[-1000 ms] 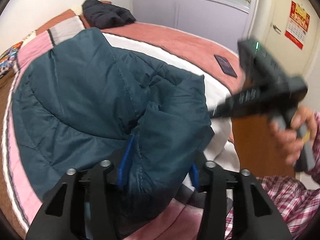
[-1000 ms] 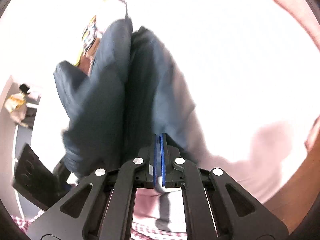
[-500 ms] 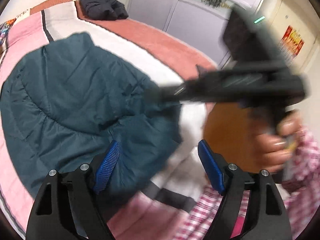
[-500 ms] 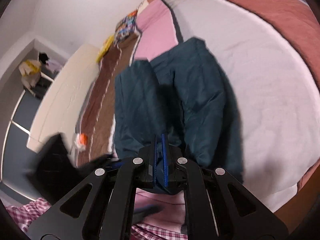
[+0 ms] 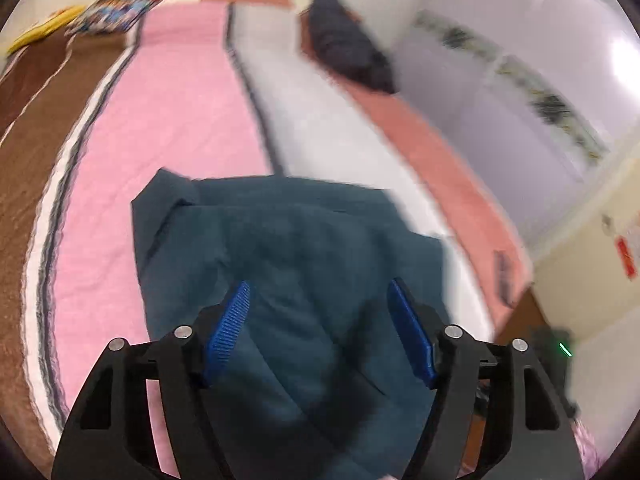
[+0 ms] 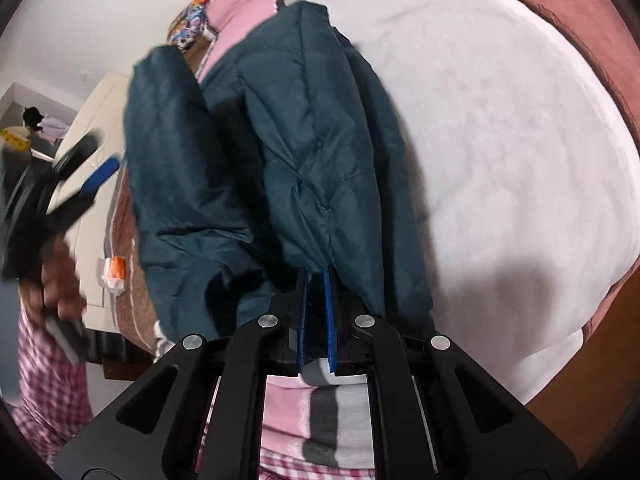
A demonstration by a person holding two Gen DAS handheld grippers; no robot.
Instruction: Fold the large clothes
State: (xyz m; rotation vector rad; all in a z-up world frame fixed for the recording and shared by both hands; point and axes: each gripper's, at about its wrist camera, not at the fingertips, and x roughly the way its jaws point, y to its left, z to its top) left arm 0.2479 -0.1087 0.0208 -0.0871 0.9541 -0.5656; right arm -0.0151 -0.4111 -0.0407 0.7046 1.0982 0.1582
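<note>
My left gripper hangs above the teal jacket, fingers spread wide. My right gripper pinches the jacket's edge, lifting it off the bed.

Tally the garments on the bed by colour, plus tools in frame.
Teal garments: 1, the padded jacket
Dark, near-black garments: 1, the bundle at the far end of the bed
Tools: 2, left tool and right tool
Total: 4

No lettering, label or number is legible anywhere.
</note>
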